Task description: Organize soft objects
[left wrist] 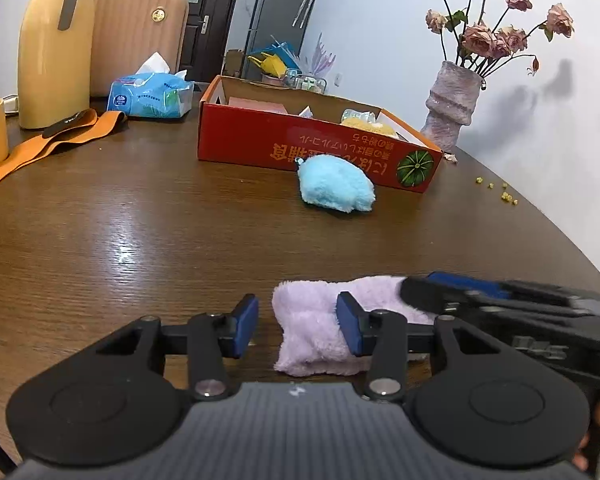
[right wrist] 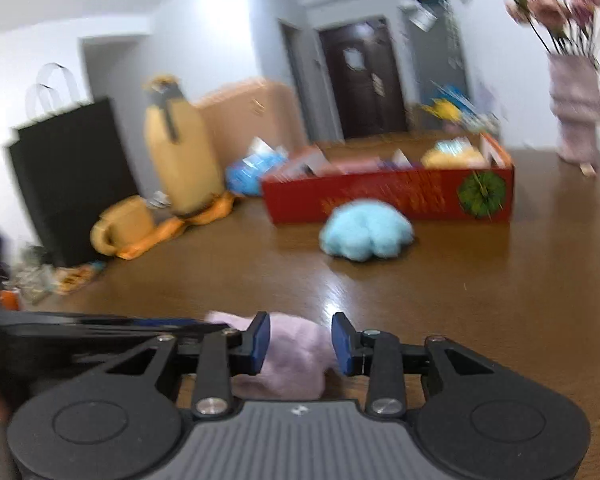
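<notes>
Lilac fleece cloth (left wrist: 320,328) lies folded on brown worktop (left wrist: 140,220), well in front of red box (left wrist: 300,136). Left gripper (left wrist: 298,326): jaws apart, one pad beside cloth's edge, no clamp. Right gripper (right wrist: 300,344): jaws apart, cloth between, pads not pressing. Blue plush toy (left wrist: 336,186) lies just before red box.

The folded fleece cloth (left wrist: 316,320) is pale lilac; the plush toy (left wrist: 336,184) is sky blue. The cardboard box (left wrist: 300,136) is red with orange lettering and a green striped pumpkin picture. The wooden table (left wrist: 140,220) is dark brown. Gripper pads (left wrist: 350,326) are blue, perhaps navy.
</notes>
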Demonstrator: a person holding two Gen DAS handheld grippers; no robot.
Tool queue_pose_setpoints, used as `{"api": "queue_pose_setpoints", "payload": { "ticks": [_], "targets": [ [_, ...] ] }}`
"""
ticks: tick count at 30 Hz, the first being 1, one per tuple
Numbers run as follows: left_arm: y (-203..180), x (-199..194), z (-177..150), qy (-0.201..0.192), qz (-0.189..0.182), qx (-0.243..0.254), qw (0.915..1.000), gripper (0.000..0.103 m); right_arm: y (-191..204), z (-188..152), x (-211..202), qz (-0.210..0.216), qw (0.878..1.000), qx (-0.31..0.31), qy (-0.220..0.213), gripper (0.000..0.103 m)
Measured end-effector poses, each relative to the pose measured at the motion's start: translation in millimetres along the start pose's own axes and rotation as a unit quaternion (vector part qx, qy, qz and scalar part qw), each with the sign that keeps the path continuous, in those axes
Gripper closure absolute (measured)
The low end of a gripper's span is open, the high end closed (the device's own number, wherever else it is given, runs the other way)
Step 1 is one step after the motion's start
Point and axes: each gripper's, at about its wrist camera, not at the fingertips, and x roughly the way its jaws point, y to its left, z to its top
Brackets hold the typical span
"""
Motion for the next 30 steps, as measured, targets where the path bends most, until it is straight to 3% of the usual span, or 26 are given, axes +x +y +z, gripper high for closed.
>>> {"api": "queue_pose_setpoints", "payload": {
  "ticks": [6,9,11,17,20,24,27,30],
  "targets": [
    [11.6,-8.9,3.2,0.009,-0.055,-0.027,0.9981,0.047,4.8,-9.3,15.0,-0.013,1.0,-0.005,0.012,0.07],
    [6.9,-0.1,-0.5,0.017,-0.031,-0.009,0.9993,0.059,2.7,-9.9,15.9,-0.01,1.0,0.002,0.018,0.07],
    [9.6,0.3,-1.9,0.017,-0.052,-0.016,0.9984,0.069,2.0,-10.8,16.3,-0.01,1.0,0.005,0.02,0.07],
    [10.2,-0.3,-3.3,0.019,-0.055,-0.016,0.9982,0.072,-0.8,-12.3,16.3,-0.005,1.0,0.019,0.019,0.071],
    [8.7,-1.4,-3.6,0.017,-0.06,-0.011,0.998,0.079,0.8,-11.9,15.7,0.001,1.0,0.019,0.02,0.079],
    [2.7,-5.0,-0.1,0.012,-0.065,0.005,0.9978,0.085,8.9,-9.6,14.5,-0.01,1.0,0.003,0.02,0.082],
    [-1.1,-9.7,16.5,-0.004,-0.091,0.007,0.9958,0.086,7.4,-2.6,9.9,-0.006,1.0,0.015,0.015,0.084],
    [-7.0,-7.1,48.3,-0.032,-0.118,0.015,0.9924,0.086,4.8,19.4,1.0,-0.011,1.0,0.0,-0.02,0.084]
  ]
}}
